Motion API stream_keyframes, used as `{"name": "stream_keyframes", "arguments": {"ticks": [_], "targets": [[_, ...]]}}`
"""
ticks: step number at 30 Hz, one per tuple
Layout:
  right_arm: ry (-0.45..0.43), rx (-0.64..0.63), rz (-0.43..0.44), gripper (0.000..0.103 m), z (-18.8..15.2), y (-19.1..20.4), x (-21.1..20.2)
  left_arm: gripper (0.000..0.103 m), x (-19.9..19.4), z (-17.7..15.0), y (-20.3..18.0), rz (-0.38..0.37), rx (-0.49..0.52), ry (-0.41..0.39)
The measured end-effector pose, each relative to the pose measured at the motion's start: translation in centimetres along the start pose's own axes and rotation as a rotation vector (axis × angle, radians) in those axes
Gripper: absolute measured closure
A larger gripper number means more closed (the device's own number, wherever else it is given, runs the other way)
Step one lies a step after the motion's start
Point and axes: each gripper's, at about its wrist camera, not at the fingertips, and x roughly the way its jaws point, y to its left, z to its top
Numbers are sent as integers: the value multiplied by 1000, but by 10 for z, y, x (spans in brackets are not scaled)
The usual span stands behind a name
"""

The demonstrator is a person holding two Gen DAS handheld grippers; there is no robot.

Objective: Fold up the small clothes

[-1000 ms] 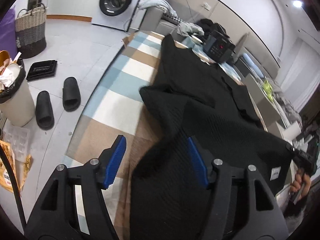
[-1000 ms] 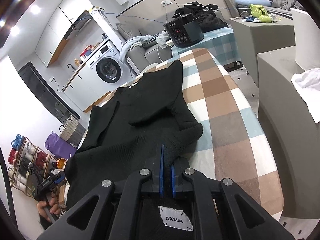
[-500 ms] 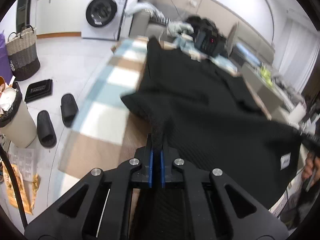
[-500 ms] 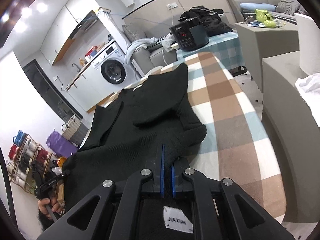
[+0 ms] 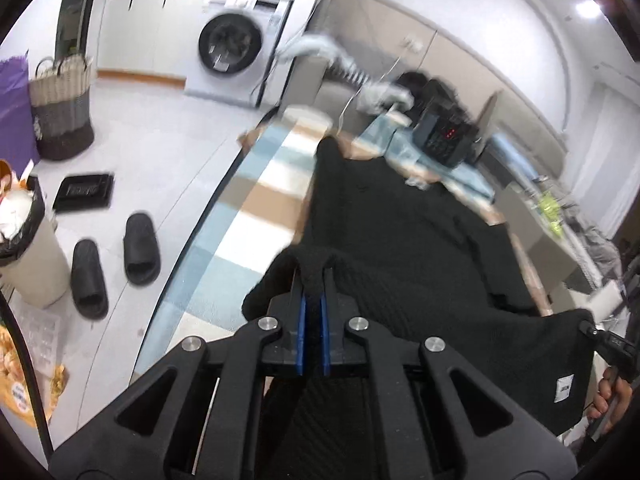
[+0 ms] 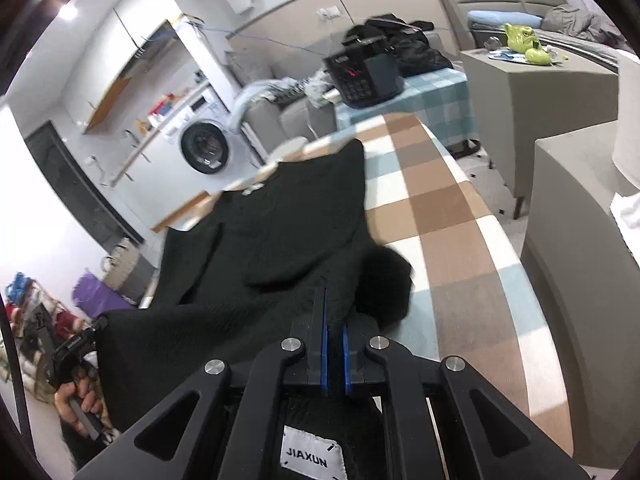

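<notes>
A black knit garment [image 5: 400, 240] lies along a table covered with a checked cloth [image 5: 256, 208]. My left gripper [image 5: 313, 280] is shut on the near left corner of its hem and holds it lifted. My right gripper [image 6: 335, 320] is shut on the near right corner of the same garment [image 6: 280, 232], also lifted, over the checked cloth [image 6: 448, 216]. A white label reading JIAXUN [image 6: 308, 452] hangs below the right gripper. The near edge of the garment is stretched between the two grippers.
A black appliance [image 6: 364, 76] sits at the far end of the table. Grey furniture [image 6: 560, 240] stands right of the table. On the floor to the left are slippers [image 5: 140, 248], a bin [image 5: 28, 248] and a basket [image 5: 60, 108]. A washing machine [image 5: 232, 56] stands behind.
My left gripper was open around the garment's edge a second ago and has shut on it. Both grippers have lifted the near edge and moved it forward along the table.
</notes>
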Motion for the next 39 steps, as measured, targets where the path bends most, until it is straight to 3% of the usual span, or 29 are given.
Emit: {"name": "stream_keyframes", "arguments": {"ticks": [2, 4, 5, 6, 8, 9, 13, 17, 20, 23, 27, 39], "targets": [[106, 41, -62, 93, 2, -8, 17, 99, 20, -2, 8, 35, -46, 83], [154, 79, -77, 90, 2, -19, 23, 96, 28, -9, 17, 27, -83, 137], [151, 90, -75, 82, 0, -25, 22, 85, 27, -11, 21, 37, -86, 141], [137, 97, -67, 71, -1, -31, 19, 66, 27, -14, 24, 57, -86, 141], [120, 103, -42, 63, 0, -37, 18, 44, 24, -17, 32, 104, -100, 129], [124, 101, -25, 63, 1, -39, 20, 44, 23, -17, 36, 98, -112, 119], [130, 55, 9, 62, 12, -37, 34, 44, 37, -16, 44, 79, -131, 155], [151, 19, -7, 62, 19, -28, 56, 45, 49, -11, 30, 54, -84, 152], [184, 13, -9, 62, 19, -25, 70, 69, 59, -8, 18, 28, -49, 144], [177, -8, -36, 76, 17, -21, 75, 85, 64, -7, 9, 22, -24, 152], [164, -30, -30, 89, 13, -19, 73, 89, 68, -7, 1, 33, 5, 153], [170, 29, -82, 93, -1, -38, 43, 91, 63, -27, -47, -4, 129, 184]]}}
